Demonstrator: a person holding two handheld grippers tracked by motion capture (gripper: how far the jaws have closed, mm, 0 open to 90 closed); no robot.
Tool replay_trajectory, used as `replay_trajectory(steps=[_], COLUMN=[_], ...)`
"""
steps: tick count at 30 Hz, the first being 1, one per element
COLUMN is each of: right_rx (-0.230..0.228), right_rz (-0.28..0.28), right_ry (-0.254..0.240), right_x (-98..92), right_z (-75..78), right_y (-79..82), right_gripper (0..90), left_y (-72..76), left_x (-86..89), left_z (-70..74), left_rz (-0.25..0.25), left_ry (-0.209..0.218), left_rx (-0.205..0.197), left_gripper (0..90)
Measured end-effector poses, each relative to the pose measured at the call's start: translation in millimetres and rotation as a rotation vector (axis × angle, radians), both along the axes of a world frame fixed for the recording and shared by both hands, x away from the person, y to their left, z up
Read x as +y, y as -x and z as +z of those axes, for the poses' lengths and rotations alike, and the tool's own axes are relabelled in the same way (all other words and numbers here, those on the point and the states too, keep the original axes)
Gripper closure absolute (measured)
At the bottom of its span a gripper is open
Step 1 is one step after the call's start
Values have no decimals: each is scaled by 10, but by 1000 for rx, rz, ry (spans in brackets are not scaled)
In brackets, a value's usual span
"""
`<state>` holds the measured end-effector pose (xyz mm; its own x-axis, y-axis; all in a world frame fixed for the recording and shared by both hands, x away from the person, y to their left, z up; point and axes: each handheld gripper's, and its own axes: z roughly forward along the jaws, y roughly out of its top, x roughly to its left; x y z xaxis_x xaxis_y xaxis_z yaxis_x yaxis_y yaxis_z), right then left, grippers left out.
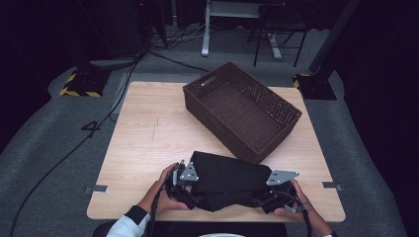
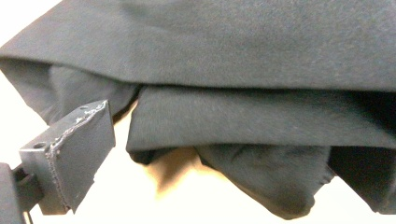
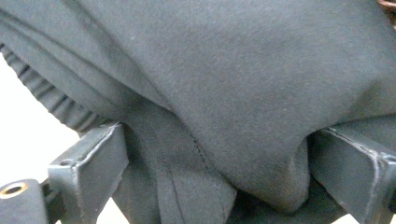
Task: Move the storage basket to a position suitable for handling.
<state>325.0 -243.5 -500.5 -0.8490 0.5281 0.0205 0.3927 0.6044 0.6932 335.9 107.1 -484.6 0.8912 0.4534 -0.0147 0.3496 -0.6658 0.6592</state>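
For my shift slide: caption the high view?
Both grippers, left and right, flank a folded black garment before a wicker basket.

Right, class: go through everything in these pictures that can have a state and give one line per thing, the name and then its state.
Black garment: folded in layers, lying on the table's near edge, outside the basket.
Wicker basket: empty, upright, set at an angle on the table.
Left gripper: open, at the garment's left end, no cloth gripped.
Right gripper: open, cloth bunched between its fingers.
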Motion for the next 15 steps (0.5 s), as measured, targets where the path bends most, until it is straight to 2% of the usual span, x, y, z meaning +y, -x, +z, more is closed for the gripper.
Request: replay_trajectory(steps=[2, 3, 4, 5, 6, 8, 9, 10, 11, 13, 14, 15], right_rx=[1, 3, 3, -1, -7, -16, -35, -42, -52, -62, -80, -91], right_rz=[-5, -16, -16, -24, -23, -27, -37, -41, -39, -38, -38, -37], right_ry=[1, -2, -2, -28, -34, -36, -49, -54, -56, -61, -60, -54], right_x=[-8, -53, -53, -103, -129, -144, -182, -189, -192, -194, -184, -171], right_z=[1, 16, 16, 44, 67, 83, 141, 167, 193, 218, 259, 274], right_y=[-3, 1, 1, 16, 31, 41, 70, 83, 96, 108, 121, 126], right_gripper=[74, 88, 88, 160, 166, 155, 158, 159, 158, 158, 157, 157], left_y=[-6, 13, 13, 34, 97, 155, 210, 266, 373, 401, 433, 457], left_x=[19, 95, 95, 142, 191, 201, 204, 200, 183, 168, 131, 57], left_z=[22, 50, 50, 63, 84, 99, 114, 126, 155, 166, 174, 165], left_rz=[9, -7, -7, -19, -10, 2, 0, -18, -37, -25, -14, -27], left_ry=[3, 45, 45, 60, 65, 61, 61, 62, 64, 69, 72, 47], left_rx=[-12, 10, 10, 17, 14, 5, 2, 3, -23, -31, -35, -47], left_gripper=[5, 38, 67, 146, 190, 146, 176, 164, 152, 153, 160, 156])
